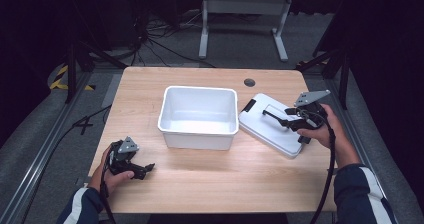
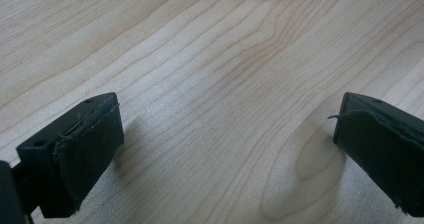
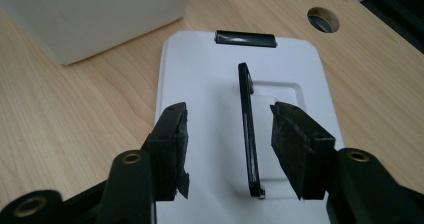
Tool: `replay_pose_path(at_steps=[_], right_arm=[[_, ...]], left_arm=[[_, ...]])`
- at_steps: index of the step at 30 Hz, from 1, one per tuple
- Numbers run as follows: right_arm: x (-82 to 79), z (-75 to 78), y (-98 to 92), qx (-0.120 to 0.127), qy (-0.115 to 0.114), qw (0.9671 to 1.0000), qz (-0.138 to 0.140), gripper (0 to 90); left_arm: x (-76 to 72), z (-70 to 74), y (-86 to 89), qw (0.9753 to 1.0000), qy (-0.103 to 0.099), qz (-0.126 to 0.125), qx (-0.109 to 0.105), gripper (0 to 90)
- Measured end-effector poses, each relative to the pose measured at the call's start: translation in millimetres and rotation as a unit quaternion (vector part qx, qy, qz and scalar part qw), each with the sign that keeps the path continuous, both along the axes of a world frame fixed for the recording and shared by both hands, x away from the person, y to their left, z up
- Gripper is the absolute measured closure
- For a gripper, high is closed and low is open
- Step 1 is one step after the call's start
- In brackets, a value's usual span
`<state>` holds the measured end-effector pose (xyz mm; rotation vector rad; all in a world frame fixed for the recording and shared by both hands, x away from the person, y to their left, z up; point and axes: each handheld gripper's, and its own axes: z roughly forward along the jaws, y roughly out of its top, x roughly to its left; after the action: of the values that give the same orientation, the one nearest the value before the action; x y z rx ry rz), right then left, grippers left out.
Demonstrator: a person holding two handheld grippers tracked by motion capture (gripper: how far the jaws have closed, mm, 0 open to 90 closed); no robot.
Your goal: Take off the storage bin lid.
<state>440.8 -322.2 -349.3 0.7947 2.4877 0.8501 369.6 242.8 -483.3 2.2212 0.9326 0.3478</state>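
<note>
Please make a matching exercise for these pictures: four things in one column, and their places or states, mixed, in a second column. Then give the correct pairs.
1. white bin
2. white lid
3. left gripper
4. right gripper

A. open, over bare wood near the table's front left
B. lies flat, to the right of the bin
C. stands empty at the table's middle
D. open, fingers on either side of the lid's raised black handle

Pairs: 1-C, 2-B, 3-A, 4-D

1. Even overhead light brightens the tabletop (image 1: 210,184); the surroundings fall into near black.
2. The high view is soft and low in detail.
3. Soft shadows sit beside the left gripper's fingers (image 2: 85,149).
4. The white lid (image 3: 210,84) glares slightly.
</note>
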Motion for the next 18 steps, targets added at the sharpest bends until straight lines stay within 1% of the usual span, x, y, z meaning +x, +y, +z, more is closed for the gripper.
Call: replay_pose_path(at_steps=[2,3,6,8,9,12,13,15,18], right_arm=[[-3.1,-1.0,-1.0,0.002,0.000,1.0000,0.000,48.0],[-4.5,-1.7,-2.0,0.001,-0.003,1.0000,-0.001,47.2],[-8.5,-3.1,-2.9,0.004,-0.001,1.0000,-0.003,46.3],[-9.8,-4.0,-2.8,-0.001,-0.004,1.0000,-0.004,45.4],[-14.0,-5.3,-3.6,-0.003,-0.005,1.0000,-0.003,44.4],[-17.3,-6.2,-4.3,-0.001,-0.007,1.0000,-0.001,43.7],[-19.3,-6.7,-4.6,-0.001,-0.005,1.0000,-0.003,42.2],[-24.2,-8.4,-6.3,-0.008,-0.010,0.9999,-0.007,41.0],[-27.3,-9.5,-8.4,-0.004,-0.009,0.9999,-0.008,40.8]], left_arm=[[-0.4,0.0,0.0,1.0000,0.000,0.001,0.000,0.3],[-0.4,0.0,0.0,1.0000,0.000,0.001,0.000,0.3],[0.1,0.0,0.2,1.0000,-0.002,0.000,0.000,0.3],[0.2,0.0,0.3,1.0000,-0.001,-0.001,0.000,0.2],[0.0,0.0,0.2,1.0000,0.000,-0.001,0.000,0.2],[-0.3,0.0,0.1,1.0000,0.000,0.001,0.000,0.2],[-0.3,-0.1,0.2,1.0000,0.000,0.001,0.000,0.2],[-0.4,-0.1,0.2,1.0000,0.000,0.001,0.000,0.3],[-0.4,-0.1,0.2,1.0000,0.000,0.001,0.000,0.3]])
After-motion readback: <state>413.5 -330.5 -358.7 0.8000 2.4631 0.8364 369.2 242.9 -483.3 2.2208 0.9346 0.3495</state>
